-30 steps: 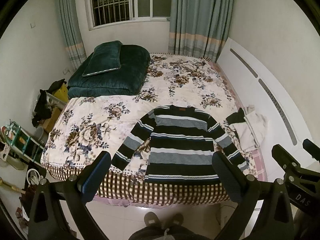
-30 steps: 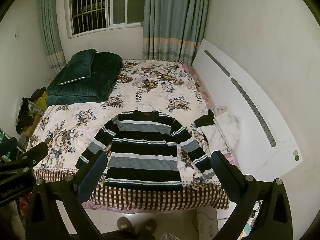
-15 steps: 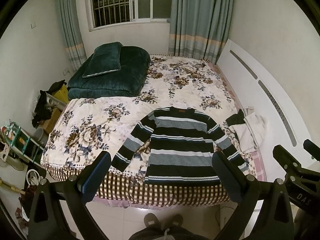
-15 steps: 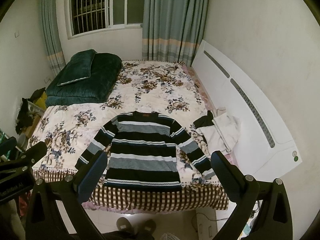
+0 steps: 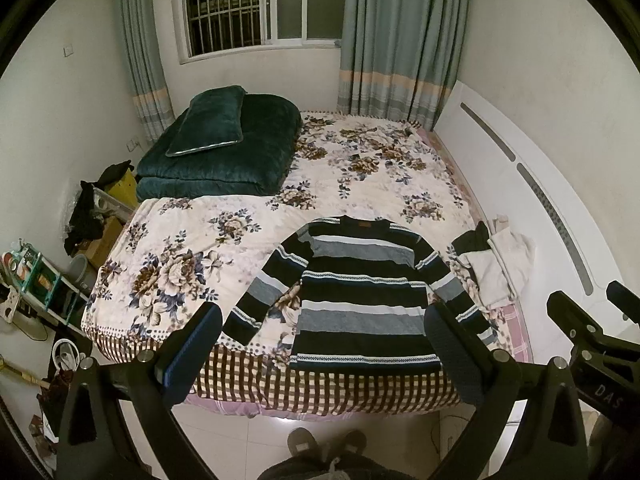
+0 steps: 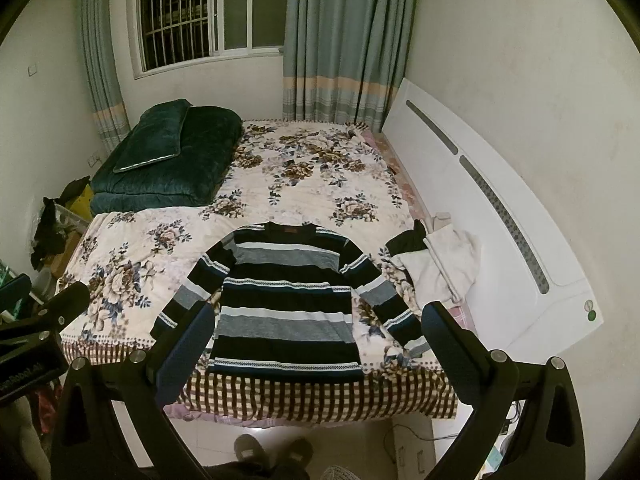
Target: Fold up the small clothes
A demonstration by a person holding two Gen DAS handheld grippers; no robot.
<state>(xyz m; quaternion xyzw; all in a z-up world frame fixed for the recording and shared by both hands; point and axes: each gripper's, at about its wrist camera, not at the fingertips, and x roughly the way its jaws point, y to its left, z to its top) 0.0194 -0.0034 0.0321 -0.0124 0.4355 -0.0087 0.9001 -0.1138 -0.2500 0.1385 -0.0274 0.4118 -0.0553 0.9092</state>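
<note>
Sweater (image 5: pixel 360 292): spread flat on bed (image 5: pixel 192 240), ready for folding.
Left gripper (image 5: pixel 324 344): released, empty.
Right gripper (image 6: pixel 316 344): released, empty.

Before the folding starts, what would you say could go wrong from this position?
1. The striped sweater lies with its hem at the bed's near edge; a careless pull may drag it off onto the floor.
2. The pile of white and black clothes sits right beside the sweater's sleeve, so the right gripper might catch both.
3. Both grippers, the left gripper included, are open and well above the bed, so a sleeve grab may also pinch the floral cover.
</note>
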